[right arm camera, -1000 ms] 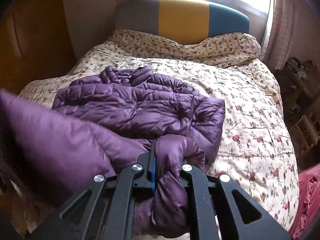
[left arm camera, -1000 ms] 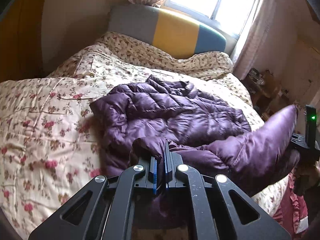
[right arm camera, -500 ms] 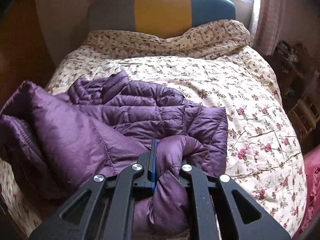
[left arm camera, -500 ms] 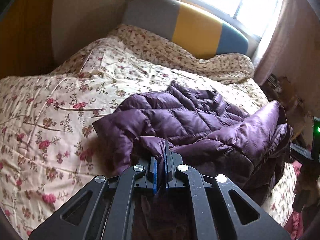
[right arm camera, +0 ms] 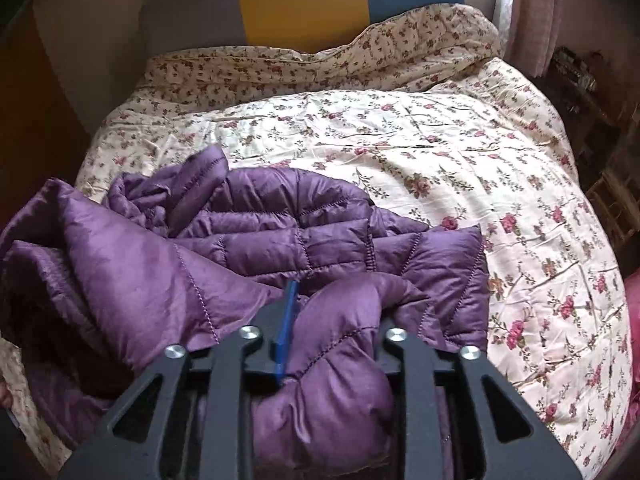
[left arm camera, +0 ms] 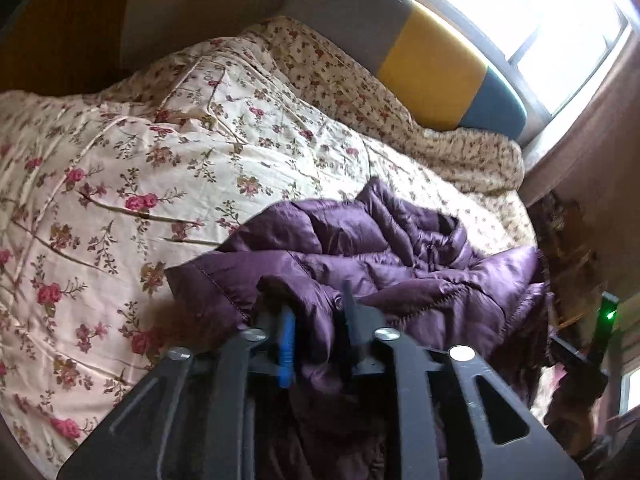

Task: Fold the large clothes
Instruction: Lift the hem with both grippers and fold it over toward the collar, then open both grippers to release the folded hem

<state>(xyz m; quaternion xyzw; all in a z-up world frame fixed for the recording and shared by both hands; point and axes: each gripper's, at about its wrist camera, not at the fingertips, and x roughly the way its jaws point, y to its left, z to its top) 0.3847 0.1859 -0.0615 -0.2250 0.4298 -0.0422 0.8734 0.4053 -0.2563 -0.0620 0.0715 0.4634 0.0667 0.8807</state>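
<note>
over the near edge of the bed (right arm camera: 460, 152), both tongs point steeply down. the left gripper (left arm camera: 316, 320) is opening, a fold of the purple jacket (left arm camera: 380, 248) loose between its jaws. the right gripper (right arm camera: 340, 316) is opening too, around a bunched jacket (right arm camera: 280, 232) hem. the jacket lies folded over itself near that edge.

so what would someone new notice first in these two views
The purple puffer jacket stands out first, piled in a loose fold on the near part of the floral bedspread. Its fabric bunches between the opening fingers of both the left gripper and the right gripper. Behind, the grey, yellow and blue headboard sits under a bright window.
</note>
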